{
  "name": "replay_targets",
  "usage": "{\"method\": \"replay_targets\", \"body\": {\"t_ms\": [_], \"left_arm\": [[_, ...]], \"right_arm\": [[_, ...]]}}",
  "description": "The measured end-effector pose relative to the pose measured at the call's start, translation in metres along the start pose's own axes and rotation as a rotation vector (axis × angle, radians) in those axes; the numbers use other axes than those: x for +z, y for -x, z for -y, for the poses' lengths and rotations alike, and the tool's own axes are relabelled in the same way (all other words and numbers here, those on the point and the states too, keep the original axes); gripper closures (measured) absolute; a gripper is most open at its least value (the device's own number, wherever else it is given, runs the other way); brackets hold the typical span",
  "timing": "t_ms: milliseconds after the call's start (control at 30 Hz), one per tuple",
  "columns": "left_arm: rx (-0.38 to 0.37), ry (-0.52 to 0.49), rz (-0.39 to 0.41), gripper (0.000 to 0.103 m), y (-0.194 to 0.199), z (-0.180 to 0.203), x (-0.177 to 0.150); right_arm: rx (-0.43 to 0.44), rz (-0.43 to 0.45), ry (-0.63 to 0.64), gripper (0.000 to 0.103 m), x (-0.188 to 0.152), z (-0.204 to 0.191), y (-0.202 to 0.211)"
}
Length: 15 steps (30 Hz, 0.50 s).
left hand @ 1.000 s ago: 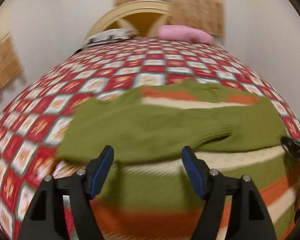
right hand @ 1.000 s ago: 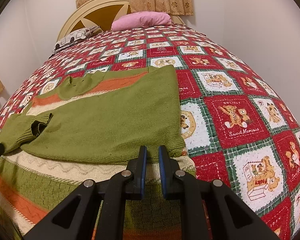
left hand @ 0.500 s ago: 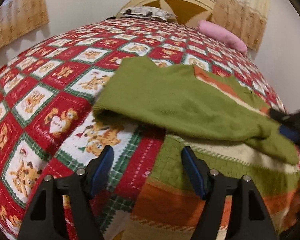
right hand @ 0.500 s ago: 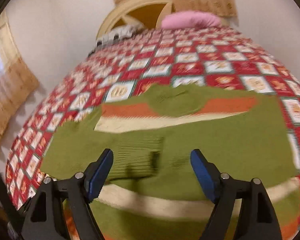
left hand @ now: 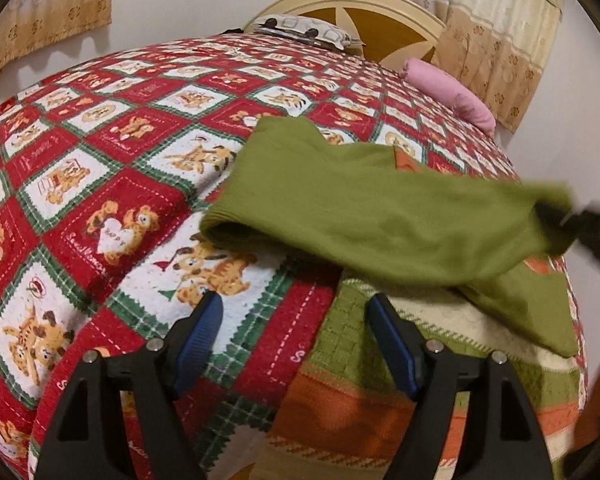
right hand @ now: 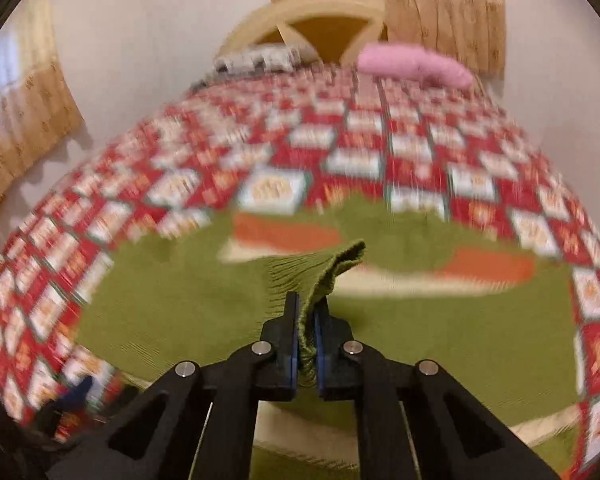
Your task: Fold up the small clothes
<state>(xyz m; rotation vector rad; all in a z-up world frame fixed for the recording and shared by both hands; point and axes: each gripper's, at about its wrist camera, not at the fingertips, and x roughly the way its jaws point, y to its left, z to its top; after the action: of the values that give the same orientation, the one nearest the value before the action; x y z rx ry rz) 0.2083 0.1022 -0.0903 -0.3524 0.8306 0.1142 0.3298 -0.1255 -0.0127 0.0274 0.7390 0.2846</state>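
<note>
A small striped sweater (left hand: 380, 368) in green, cream and orange lies on the bed, its green sleeve (left hand: 360, 216) folded across the body. My right gripper (right hand: 307, 312) is shut on the sleeve's ribbed cuff (right hand: 332, 268) and holds it lifted over the sweater; it shows blurred at the right of the left wrist view (left hand: 572, 224). My left gripper (left hand: 294, 312) is open and empty, low over the sweater's left edge and the quilt.
The bed is covered by a red, white and green patchwork quilt (left hand: 112, 184) with bear pictures. A pink pillow (left hand: 448, 94) and a patterned pillow (left hand: 304, 32) lie by the cream headboard (left hand: 360, 4). Curtains hang on both sides. The right wrist view is motion-blurred.
My right gripper opened, moved left over the sweater and closed on the sleeve cuff, lifting it. My left gripper stayed open and swung left toward the sweater's left edge.
</note>
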Motion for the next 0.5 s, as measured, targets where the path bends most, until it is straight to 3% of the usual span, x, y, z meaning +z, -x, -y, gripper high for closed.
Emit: {"method": "replay_targets", "body": {"t_ms": [233, 367, 500], "left_arm": [[0.0, 0.008, 0.001, 0.025, 0.0, -0.001, 0.0], [0.002, 0.011, 0.001, 0.025, 0.0, -0.002, 0.0], [0.007, 0.006, 0.001, 0.025, 0.0, -0.001, 0.0]], "right_arm": [[-0.014, 0.245, 0.029, 0.098, 0.06, 0.003, 0.093], [-0.089, 0.301, 0.023, 0.098, 0.063, 0.028, 0.119], [-0.141, 0.274, -0.033, 0.098, 0.054, 0.067, 0.119]]}}
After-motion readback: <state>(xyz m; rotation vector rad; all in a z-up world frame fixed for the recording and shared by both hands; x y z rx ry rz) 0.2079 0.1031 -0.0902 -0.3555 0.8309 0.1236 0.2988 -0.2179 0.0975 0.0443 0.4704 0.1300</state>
